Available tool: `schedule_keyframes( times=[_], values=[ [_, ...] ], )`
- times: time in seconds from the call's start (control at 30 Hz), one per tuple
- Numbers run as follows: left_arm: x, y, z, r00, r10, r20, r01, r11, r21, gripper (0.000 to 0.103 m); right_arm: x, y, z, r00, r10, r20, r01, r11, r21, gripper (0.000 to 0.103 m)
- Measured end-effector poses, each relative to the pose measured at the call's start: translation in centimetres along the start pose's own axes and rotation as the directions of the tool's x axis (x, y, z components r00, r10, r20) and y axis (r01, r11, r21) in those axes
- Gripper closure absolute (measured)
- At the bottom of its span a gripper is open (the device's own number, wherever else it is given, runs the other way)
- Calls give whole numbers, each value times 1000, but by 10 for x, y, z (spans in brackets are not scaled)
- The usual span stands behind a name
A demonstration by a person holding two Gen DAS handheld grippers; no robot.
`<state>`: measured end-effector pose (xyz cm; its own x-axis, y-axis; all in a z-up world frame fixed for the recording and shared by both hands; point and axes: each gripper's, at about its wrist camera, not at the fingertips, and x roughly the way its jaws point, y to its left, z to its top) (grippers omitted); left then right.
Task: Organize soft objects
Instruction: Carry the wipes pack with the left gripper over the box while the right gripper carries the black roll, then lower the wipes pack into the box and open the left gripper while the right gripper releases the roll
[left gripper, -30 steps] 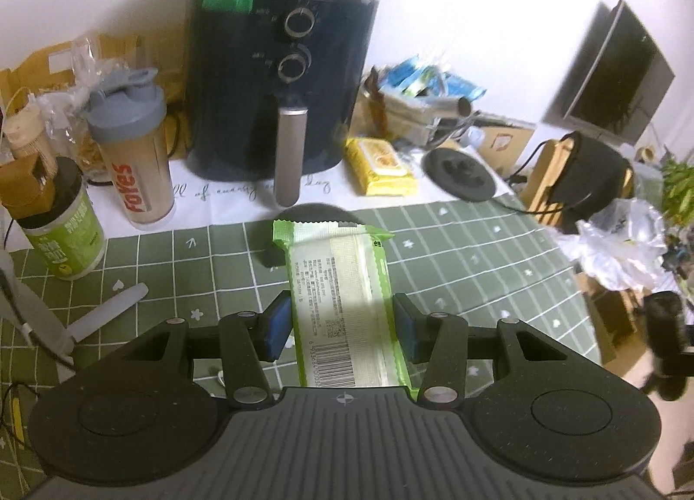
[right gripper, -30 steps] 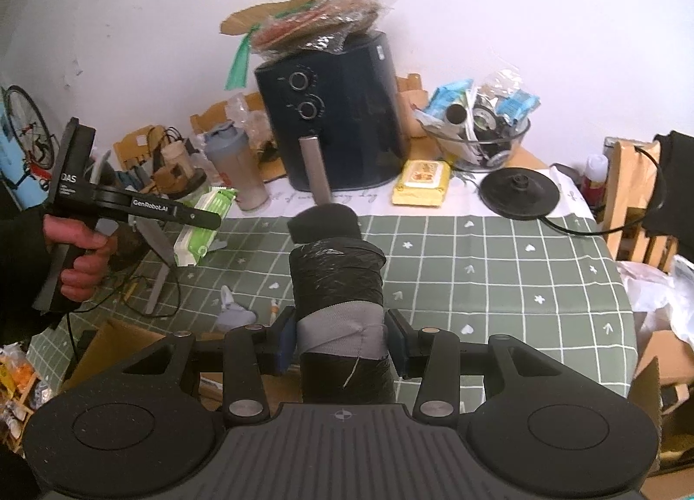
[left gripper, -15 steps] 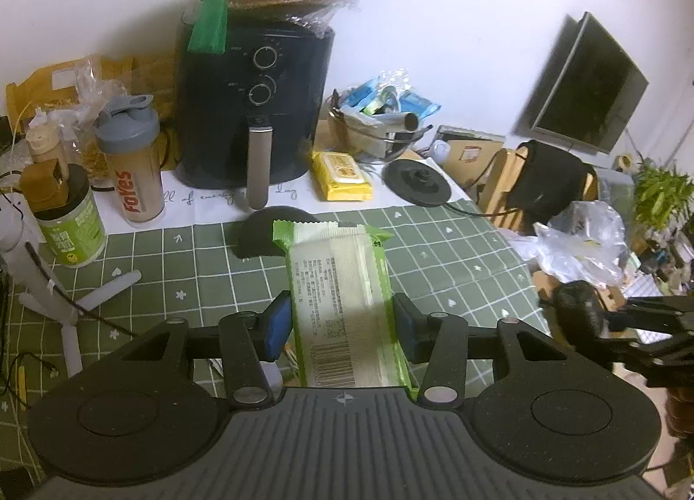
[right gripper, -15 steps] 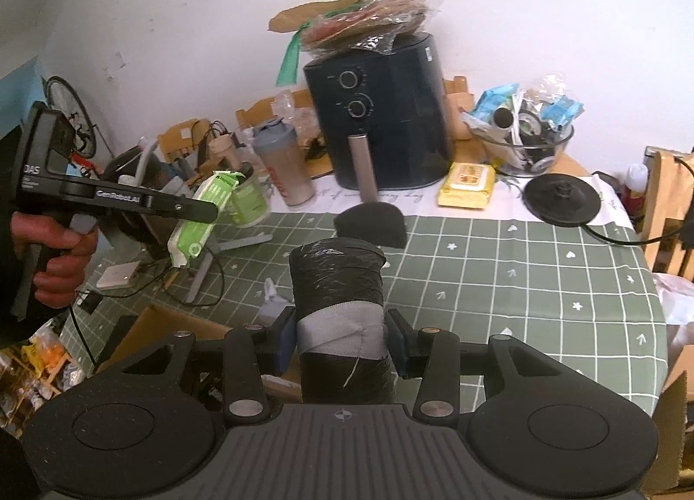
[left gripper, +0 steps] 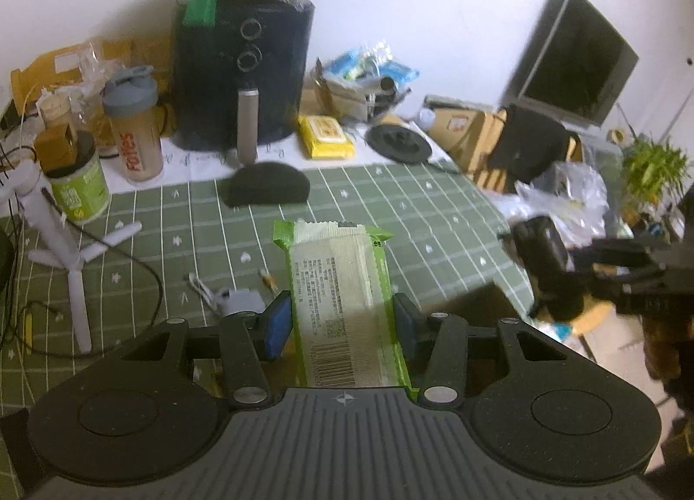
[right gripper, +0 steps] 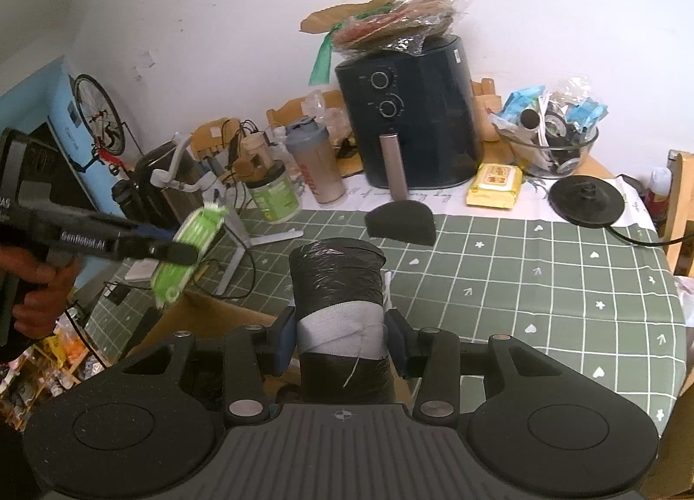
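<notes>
**Cluttered desk, both grippers loaded**

Green checked cloth is covering the desk (right gripper: 542, 279), a dark air fryer (right gripper: 412, 118) standing at its back. Above it, the right hand-held gripper (right gripper: 340, 337) is clamping a black wrapped roll (right gripper: 338, 279); the left hand-held gripper (left gripper: 342, 324) is gripping a green wipes packet (left gripper: 342, 296).

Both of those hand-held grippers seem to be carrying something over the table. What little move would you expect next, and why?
Probably lowering the green-edged wipes pack toward the cardboard box at the table's near edge. The left hand-held gripper is clamped on the pack in mid-air near that box, while the right hand-held gripper holds a black wrapped roll just beside it. I can't see inside the box.
</notes>
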<state>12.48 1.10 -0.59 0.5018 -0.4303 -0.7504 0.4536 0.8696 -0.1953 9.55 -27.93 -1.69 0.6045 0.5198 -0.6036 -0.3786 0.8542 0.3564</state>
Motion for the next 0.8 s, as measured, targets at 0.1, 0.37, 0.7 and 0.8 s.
schedule_keyframes(
  times=[0.1, 0.37, 0.7, 0.8],
  values=[
    [-3, -4, -11, 1000, -5, -20, 5, 1000, 2, 56, -2, 3, -2, 1000, 10, -3, -10, 1000, -9, 57],
    [-4, -16, -32, 998, -19, -66, 21, 1000, 20, 55, -2, 11, -3, 999, 49, -12, -49, 998, -29, 57],
    [-5, -24, -51, 998, 4, -61, -9, 996, -84, 37, 2, 16, -14, 997, 65, -47, -66, 997, -37, 57],
    [-8, -30, -54, 998, 13, -54, -19, 995, -103, 37, 3, 18, -19, 996, 65, -59, -67, 997, -36, 57]
  ],
)
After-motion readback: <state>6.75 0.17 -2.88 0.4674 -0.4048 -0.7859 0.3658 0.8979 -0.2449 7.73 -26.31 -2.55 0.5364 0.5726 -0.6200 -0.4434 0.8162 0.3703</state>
